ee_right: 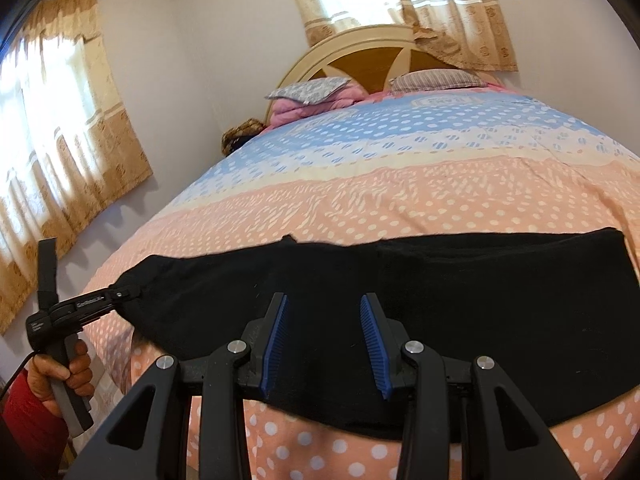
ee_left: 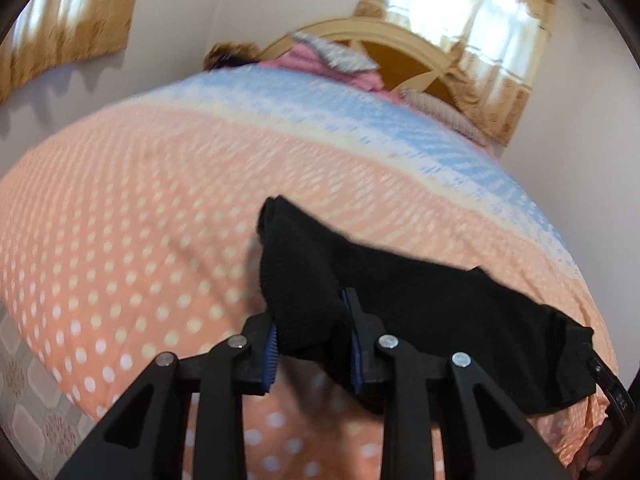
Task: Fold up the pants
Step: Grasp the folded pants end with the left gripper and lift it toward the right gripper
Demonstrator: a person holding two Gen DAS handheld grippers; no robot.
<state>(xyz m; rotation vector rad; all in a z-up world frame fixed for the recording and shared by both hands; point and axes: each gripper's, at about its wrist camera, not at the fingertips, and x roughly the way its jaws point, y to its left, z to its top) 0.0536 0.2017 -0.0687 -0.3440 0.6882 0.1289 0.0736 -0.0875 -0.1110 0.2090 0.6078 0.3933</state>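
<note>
The black pants [ee_right: 400,312] are spread across the dotted bed cover [ee_right: 400,200], near its front edge. On the left, one end is pinched tight in the left gripper [ee_left: 310,344] and lifted. The right gripper [ee_right: 324,344] is held apart above the cloth, gripping nothing. A fold is being started; next, the lifted end should be carried over to the far end.

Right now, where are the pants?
The pants lie across the near end of the bed, their left end pinched in the left gripper.
</note>
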